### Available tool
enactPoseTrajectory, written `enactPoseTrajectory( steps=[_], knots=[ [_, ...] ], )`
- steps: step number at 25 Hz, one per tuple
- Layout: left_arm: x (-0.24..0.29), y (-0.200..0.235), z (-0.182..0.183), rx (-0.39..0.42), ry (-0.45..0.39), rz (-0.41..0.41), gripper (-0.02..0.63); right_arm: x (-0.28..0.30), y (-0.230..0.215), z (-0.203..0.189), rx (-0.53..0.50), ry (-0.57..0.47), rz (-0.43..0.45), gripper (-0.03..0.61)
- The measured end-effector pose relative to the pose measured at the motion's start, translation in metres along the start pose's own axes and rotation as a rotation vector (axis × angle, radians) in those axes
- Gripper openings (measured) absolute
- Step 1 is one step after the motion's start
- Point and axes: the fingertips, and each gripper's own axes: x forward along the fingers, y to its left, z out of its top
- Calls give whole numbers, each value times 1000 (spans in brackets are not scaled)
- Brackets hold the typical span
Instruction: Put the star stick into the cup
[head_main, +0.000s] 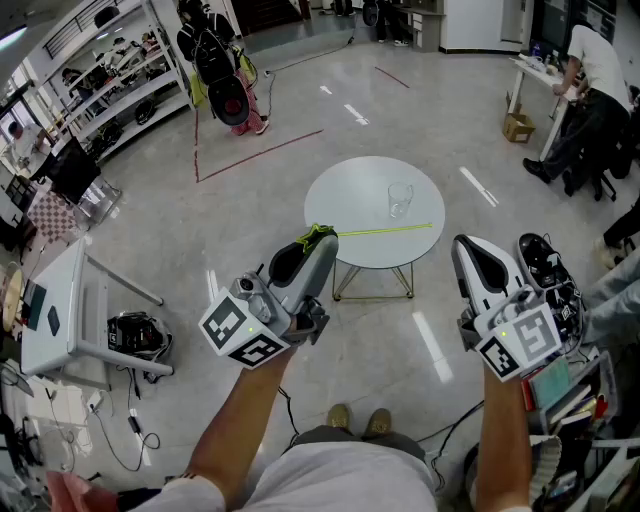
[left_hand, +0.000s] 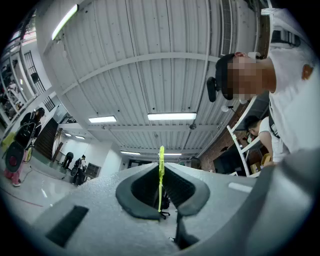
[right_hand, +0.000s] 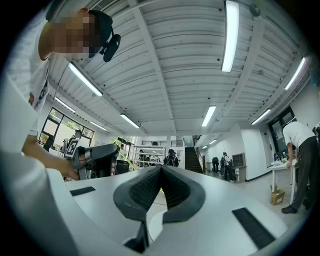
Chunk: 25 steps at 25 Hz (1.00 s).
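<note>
The star stick (head_main: 385, 230) is bright yellow-green, a thin line across the round white bench (head_main: 345, 195). The cup (head_main: 400, 199) is clear. The left gripper (head_main: 318, 238) is grey and the right gripper (head_main: 462, 245) is whiter. Both have black ribbed fingers (left_hand: 140, 192) and cubes (head_main: 240, 335) with black-and-white square markers. The floor (head_main: 250, 230) is glossy pale grey, crossed by thin red lines (head_main: 260, 155). The person's shirt (head_main: 330, 480) is white.

The cup (head_main: 400, 199) stands on the table (head_main: 350, 195), right of its middle. The stick (head_main: 385, 230) runs across before the cup, from the left gripper (head_main: 321, 239) at the table's left edge.
</note>
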Motion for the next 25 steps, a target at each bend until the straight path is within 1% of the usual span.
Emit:
enactPoseTrajectory(
  steps=[11, 17, 25],
  knots=[
    [6, 1, -4, 7, 5, 7, 29, 1, -6, 2, 1, -9, 9, 11],
    [18, 1, -11, 20, 15, 22, 29, 1, -21, 3, -11, 2, 25, 11],
    [33, -1, -22, 51, 25, 64, 29, -6, -45, -2, -14, 8, 55, 11]
  ],
)
